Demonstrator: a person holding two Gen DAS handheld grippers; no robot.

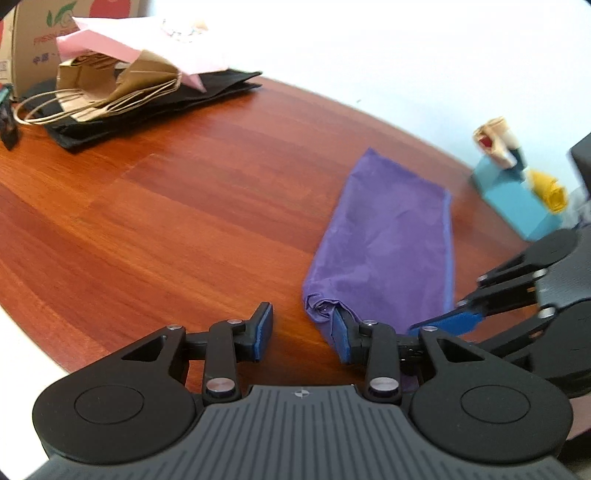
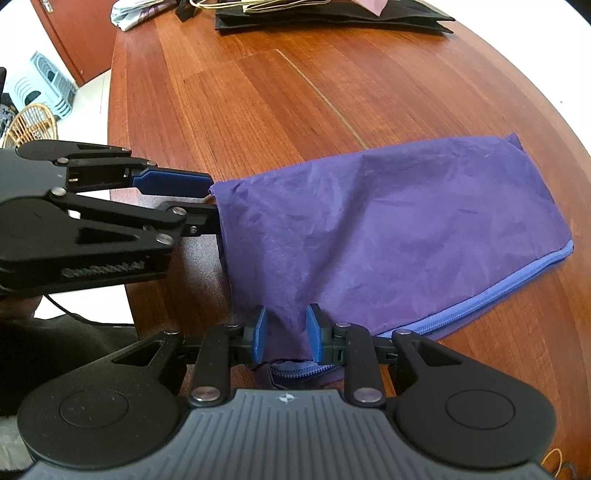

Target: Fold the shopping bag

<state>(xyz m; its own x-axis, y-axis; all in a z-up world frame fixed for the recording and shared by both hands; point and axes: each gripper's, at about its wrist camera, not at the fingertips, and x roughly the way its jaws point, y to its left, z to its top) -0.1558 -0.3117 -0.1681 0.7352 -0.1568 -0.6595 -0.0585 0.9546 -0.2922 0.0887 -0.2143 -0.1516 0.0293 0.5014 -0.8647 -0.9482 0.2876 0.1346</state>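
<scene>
A purple shopping bag (image 1: 391, 236) (image 2: 388, 229) lies flattened on the brown wooden table (image 1: 166, 206) (image 2: 258, 96), with a lighter blue zip edge (image 2: 498, 291) along one side. My right gripper (image 2: 286, 332) (image 1: 443, 321) is shut on a bunched fold at the bag's near edge. My left gripper (image 1: 303, 336) (image 2: 212, 201) is open at the bag's near corner. Its right finger (image 1: 341, 339) sits tucked against the crumpled corner, the left finger (image 1: 264, 332) stands clear over bare wood, and no fabric lies between the pads.
Brown paper bags and a pink bag sit on a black bag (image 1: 147, 96) (image 2: 332, 18) at the table's far side, by a cardboard box (image 1: 22, 44). A blue box (image 1: 517, 199) stands beyond the purple bag. A wicker chair (image 2: 29, 125) stands off the table's left edge.
</scene>
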